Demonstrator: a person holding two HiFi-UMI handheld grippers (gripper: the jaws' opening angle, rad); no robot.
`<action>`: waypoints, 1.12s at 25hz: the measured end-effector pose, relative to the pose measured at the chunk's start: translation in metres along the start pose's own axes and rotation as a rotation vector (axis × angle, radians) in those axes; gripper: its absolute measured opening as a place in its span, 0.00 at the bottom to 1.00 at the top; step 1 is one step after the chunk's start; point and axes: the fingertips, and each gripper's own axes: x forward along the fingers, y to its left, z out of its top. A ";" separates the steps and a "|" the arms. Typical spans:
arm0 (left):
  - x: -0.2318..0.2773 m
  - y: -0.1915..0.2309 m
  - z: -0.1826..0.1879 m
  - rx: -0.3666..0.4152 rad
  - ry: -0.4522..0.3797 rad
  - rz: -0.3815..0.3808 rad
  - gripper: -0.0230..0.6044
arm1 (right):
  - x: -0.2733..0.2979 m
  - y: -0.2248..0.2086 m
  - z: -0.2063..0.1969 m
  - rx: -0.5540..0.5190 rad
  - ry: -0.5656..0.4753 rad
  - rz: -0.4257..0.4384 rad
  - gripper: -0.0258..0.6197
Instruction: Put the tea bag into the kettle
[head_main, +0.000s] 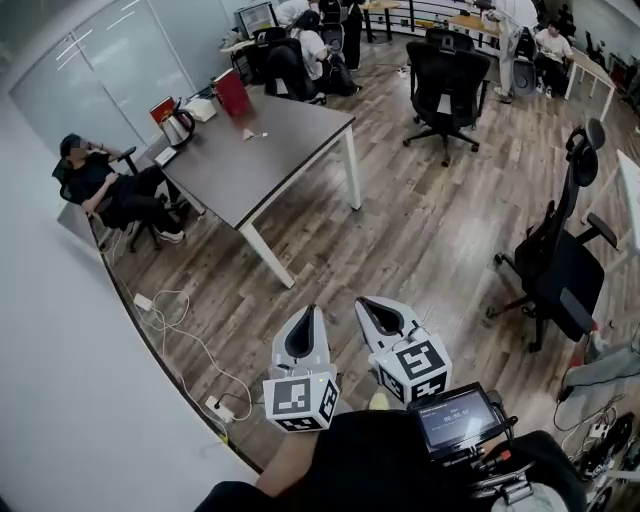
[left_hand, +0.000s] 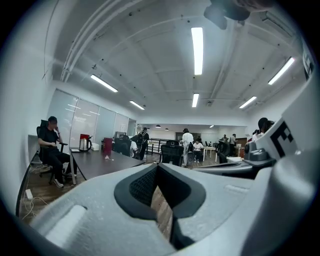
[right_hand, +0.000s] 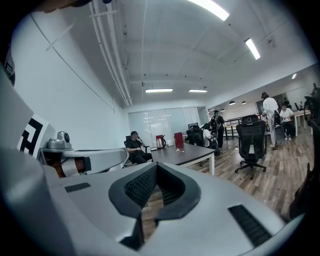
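Note:
A steel kettle (head_main: 178, 127) with a red lid stands at the far left end of a dark table (head_main: 270, 150). Beside it stands a red box (head_main: 232, 93), and a small white tea bag (head_main: 250, 133) lies near the box. Both grippers are held low, close to my body and far from the table. My left gripper (head_main: 307, 312) and right gripper (head_main: 368, 304) point toward the table, each shut and empty. In the left gripper view the kettle (left_hand: 85, 143) is far off beyond the shut left gripper (left_hand: 157, 166). The right gripper view shows the kettle (right_hand: 160, 141) past the shut right gripper (right_hand: 157, 165).
A person (head_main: 100, 185) sits at the table's left end by the glass wall. Office chairs (head_main: 447, 85) (head_main: 560, 260) stand on the wood floor to the right. Cables and a power strip (head_main: 215, 405) lie along the white wall at the left. More people work at desks behind.

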 end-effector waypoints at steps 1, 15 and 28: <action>-0.005 0.001 0.001 0.003 -0.001 0.012 0.04 | -0.003 -0.001 -0.001 0.003 0.001 0.000 0.05; -0.043 0.041 0.009 -0.014 0.013 0.126 0.04 | -0.002 0.004 0.006 0.006 0.030 -0.004 0.05; -0.046 0.081 -0.003 -0.043 0.029 0.179 0.04 | 0.038 0.018 -0.001 0.013 0.063 0.034 0.05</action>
